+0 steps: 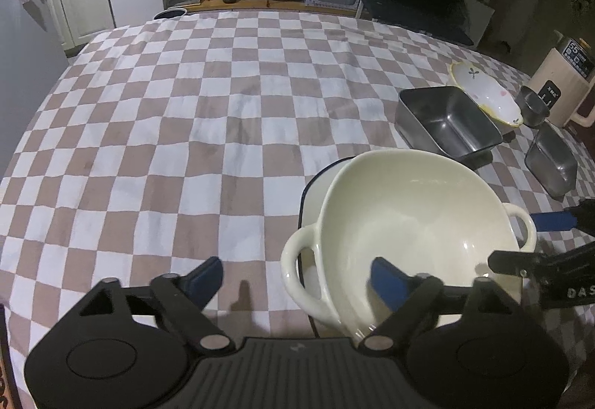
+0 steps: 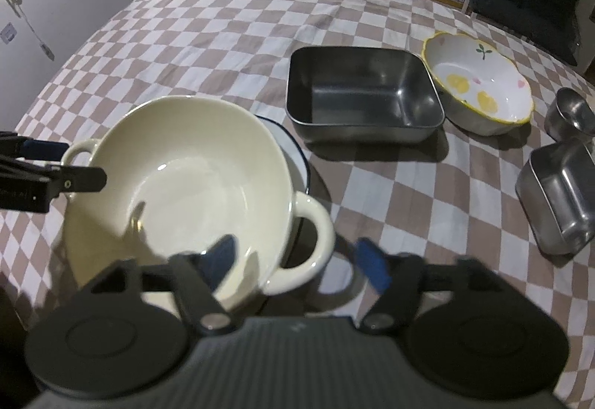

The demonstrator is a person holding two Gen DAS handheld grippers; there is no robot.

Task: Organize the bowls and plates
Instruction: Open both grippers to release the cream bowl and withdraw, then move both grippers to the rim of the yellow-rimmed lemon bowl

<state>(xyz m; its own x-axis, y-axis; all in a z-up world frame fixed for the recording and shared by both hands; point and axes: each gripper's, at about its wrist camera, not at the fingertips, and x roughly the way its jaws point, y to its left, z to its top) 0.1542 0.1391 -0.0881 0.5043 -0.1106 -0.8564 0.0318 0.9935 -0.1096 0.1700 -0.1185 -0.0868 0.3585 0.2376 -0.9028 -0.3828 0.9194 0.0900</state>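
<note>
Checkered tablecloth [image 2: 223, 22] (brown-white) bears plate [image 2: 297, 156], steel tray [image 2: 364, 93], flowered bowl [image 2: 479, 85].

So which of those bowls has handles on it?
The big cream bowl nearest the grippers, sitting on the blue-rimmed plate: it has a loop handle on each side. The flowered bowl with the yellow rim has none.

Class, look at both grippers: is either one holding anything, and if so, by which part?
Nothing is held. The left gripper and right gripper stand open, each straddling a handle of the cream bowl.
</note>
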